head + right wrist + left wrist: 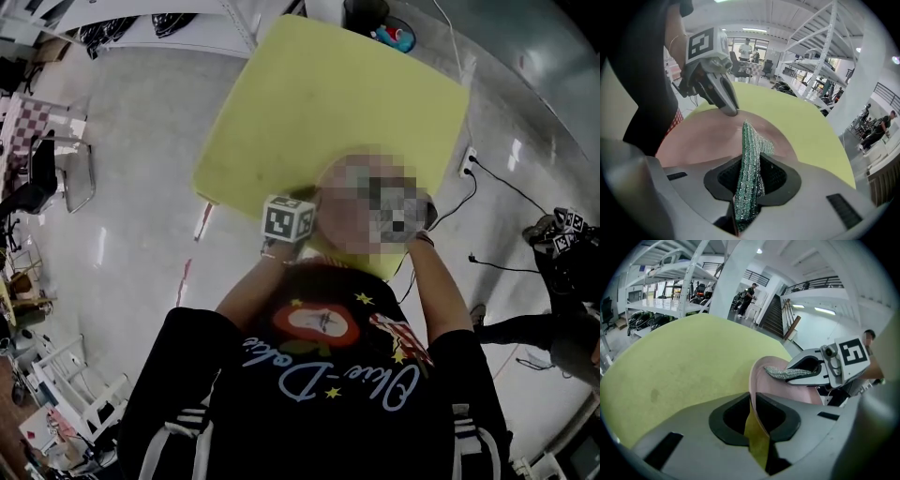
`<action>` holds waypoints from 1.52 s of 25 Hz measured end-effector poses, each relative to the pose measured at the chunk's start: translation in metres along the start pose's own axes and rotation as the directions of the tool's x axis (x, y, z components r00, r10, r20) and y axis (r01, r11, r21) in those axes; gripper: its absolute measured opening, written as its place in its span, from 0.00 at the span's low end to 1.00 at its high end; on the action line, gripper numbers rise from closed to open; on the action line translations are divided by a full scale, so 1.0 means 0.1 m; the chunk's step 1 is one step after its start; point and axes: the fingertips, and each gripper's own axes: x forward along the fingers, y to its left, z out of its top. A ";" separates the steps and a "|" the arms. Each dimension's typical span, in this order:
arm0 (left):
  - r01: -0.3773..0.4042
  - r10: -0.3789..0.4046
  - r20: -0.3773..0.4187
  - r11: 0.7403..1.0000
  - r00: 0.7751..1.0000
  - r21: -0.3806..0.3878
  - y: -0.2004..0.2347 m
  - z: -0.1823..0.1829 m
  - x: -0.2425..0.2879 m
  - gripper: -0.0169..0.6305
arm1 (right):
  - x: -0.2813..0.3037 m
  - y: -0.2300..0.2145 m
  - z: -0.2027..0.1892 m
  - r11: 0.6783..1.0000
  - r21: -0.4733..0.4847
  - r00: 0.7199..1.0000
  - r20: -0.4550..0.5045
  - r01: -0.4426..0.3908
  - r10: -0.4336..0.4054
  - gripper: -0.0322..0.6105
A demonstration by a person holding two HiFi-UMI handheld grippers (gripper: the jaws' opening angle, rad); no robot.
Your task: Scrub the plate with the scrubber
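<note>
A pink plate (759,376) is held on edge over the yellow table (309,103). My left gripper (752,401) is shut on its rim, which runs down between the jaws. Seen from the right gripper view, that left gripper (730,110) clamps the far rim of the plate (712,138). My right gripper (750,164) is shut on a glittery green scrubber (749,154) that stands upright between the pads and touches the plate's face. In the left gripper view the scrubber (787,373) lies against the plate's inner side, pinched by the right gripper (799,370). In the head view a mosaic patch hides most of the plate.
The person stands at the table's near corner. A wall socket with cables (466,161) lies on the floor to the right. A chair (56,173) stands at the left. A bin with coloured items (394,36) sits beyond the table. White racks (670,291) and people are in the background.
</note>
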 end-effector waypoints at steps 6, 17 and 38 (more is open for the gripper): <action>-0.004 0.004 -0.003 1.000 1.000 0.008 0.00 -0.01 0.00 0.08 | 0.04 0.19 -0.06 0.996 -0.073 0.998 -0.045 -0.044 0.041 0.15; -0.010 0.010 0.012 1.000 1.000 0.018 -0.01 -0.02 -0.03 0.08 | -0.05 0.56 -0.06 0.994 0.017 0.993 -0.052 -0.109 0.109 0.16; -0.011 0.010 0.005 0.999 1.000 0.042 -0.04 -0.03 -0.03 0.08 | -0.18 1.18 0.02 0.970 0.102 0.974 -0.025 -0.220 0.223 0.16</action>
